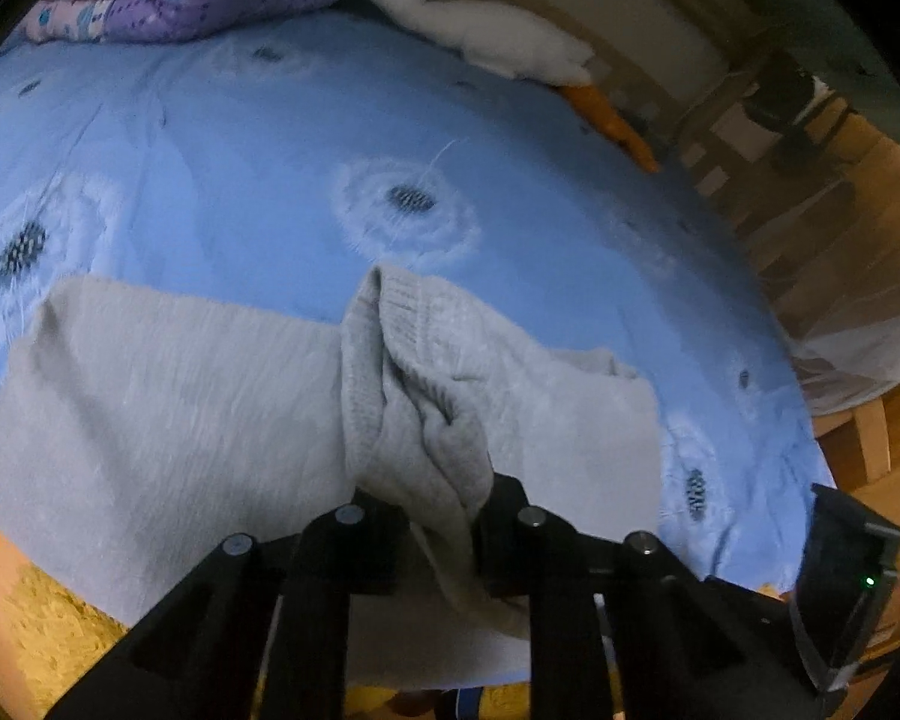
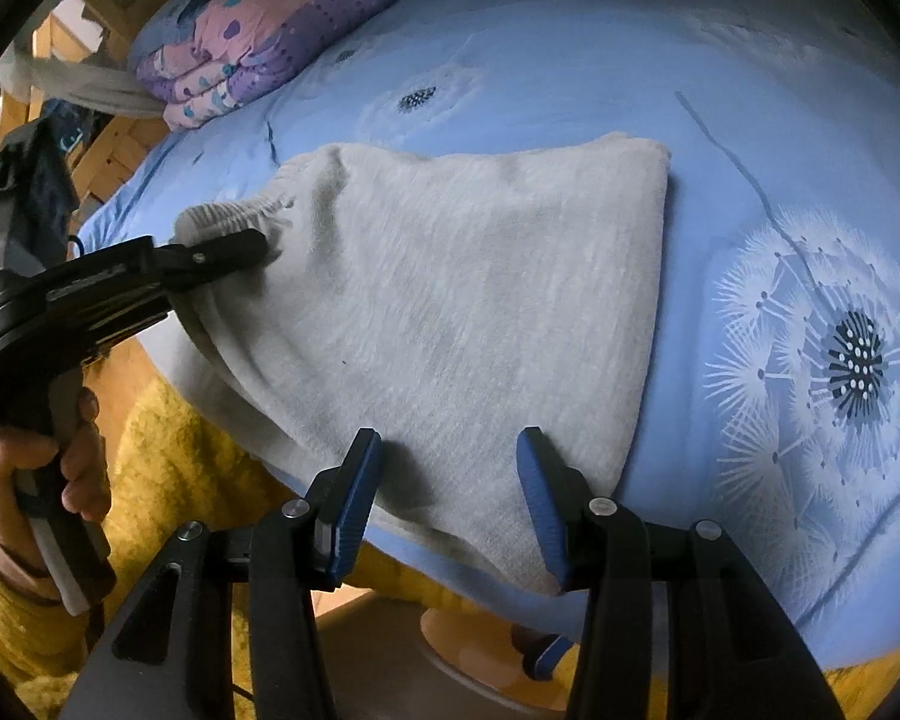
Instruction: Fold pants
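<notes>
Mostly soft cloth here, hard matt plastic on the tools

Pants (image 2: 462,300): grey fleecy knit, matt, ribbed at the waistband (image 2: 234,216). Bed cover (image 2: 570,60): smooth blue printed cotton-like cloth. Folded quilt (image 2: 258,42): soft printed fabric. Goose toy (image 1: 480,24): white plush. Left gripper (image 1: 444,516) and right gripper (image 2: 450,480): black matt plastic, shiny metal pins; right gripper's pads (image 2: 354,510) blue, ribbed. Bed frame (image 1: 822,228): wood

No text, label, brand, number or sign can be read in either view: the faint marking on the body of the left gripper (image 2: 234,252), seen from the right wrist, is too blurred to make out.
</notes>
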